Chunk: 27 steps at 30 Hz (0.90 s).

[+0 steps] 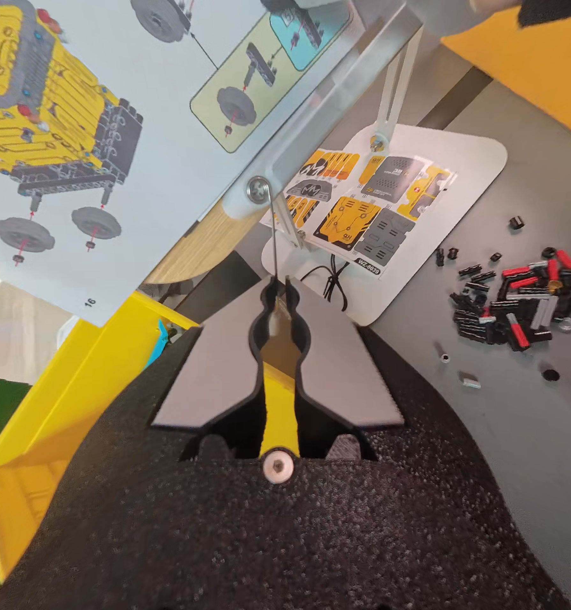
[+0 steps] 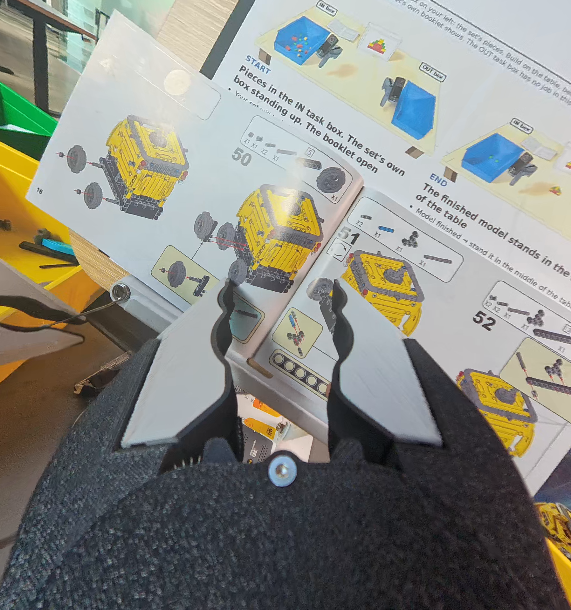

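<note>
An open building booklet (image 1: pixel 79 132) stands on a white metal book stand (image 1: pixel 459 185). My left gripper (image 1: pixel 279 285) is shut on the stand's thin wire page clip (image 1: pixel 272 237), below its pivot screw (image 1: pixel 258 193) at the booklet's lower corner. In the right wrist view the booklet (image 2: pixel 178 165) fills the middle, showing a yellow block model with grey wheels. My right gripper (image 2: pixel 282 287) is open and empty, just in front of the booklet's lower centre fold, touching nothing. The wire clip (image 2: pixel 89 312) runs left from its pivot toward the left gripper at the frame edge.
A sticker sheet (image 1: pixel 376 204) lies on the stand's base. A pile of small black, red and grey pieces (image 1: pixel 525 303) lies on the grey table at right. A yellow bin (image 1: pixel 63 396) sits at left, a green bin (image 2: pixel 10 112) beyond it. A printed sheet (image 2: pixel 409 99) stands behind the booklet.
</note>
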{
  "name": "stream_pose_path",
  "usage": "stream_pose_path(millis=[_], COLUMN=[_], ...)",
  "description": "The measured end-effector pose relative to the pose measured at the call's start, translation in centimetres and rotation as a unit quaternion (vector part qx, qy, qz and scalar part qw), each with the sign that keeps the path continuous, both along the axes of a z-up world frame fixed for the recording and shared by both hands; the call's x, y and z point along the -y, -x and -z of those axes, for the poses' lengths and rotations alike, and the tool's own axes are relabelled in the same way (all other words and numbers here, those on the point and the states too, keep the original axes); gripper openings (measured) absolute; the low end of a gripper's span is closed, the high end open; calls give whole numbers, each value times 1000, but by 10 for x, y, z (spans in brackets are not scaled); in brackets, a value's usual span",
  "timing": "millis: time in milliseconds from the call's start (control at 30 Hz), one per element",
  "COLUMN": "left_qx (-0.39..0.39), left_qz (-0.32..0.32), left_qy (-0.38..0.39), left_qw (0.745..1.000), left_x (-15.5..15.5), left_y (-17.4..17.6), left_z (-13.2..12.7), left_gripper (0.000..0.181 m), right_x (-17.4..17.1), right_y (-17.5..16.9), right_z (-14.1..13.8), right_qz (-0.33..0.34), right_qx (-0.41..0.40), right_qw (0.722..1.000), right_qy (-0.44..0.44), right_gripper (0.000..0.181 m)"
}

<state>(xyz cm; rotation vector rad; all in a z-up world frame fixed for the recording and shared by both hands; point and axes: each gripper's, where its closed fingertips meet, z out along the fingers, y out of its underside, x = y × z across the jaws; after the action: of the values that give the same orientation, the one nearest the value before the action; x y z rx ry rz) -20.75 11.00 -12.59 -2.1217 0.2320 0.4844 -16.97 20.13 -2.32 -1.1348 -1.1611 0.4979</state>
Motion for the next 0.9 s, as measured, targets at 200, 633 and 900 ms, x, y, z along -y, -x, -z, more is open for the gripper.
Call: stream_pose_path(millis=[200,633,900], left_qx=[-123,-446,-111], left_qz=[-37,-7,7], left_qy=[17,-17,-191], left_qw=[992,895,975], left_x=[9,-25,4], left_y=[18,20,27], left_z=[-15,-95,-79], left_gripper=[0,12,20], right_x=[-1,2,5], right_y=[0,5,3], right_z=[2,6,6], right_qz=[-1,-7,-24], right_qx=[7,-8,-14], right_qw=[1000,1000,999], right_qy=[-22,-27,-27], right_gripper=[61,72,75])
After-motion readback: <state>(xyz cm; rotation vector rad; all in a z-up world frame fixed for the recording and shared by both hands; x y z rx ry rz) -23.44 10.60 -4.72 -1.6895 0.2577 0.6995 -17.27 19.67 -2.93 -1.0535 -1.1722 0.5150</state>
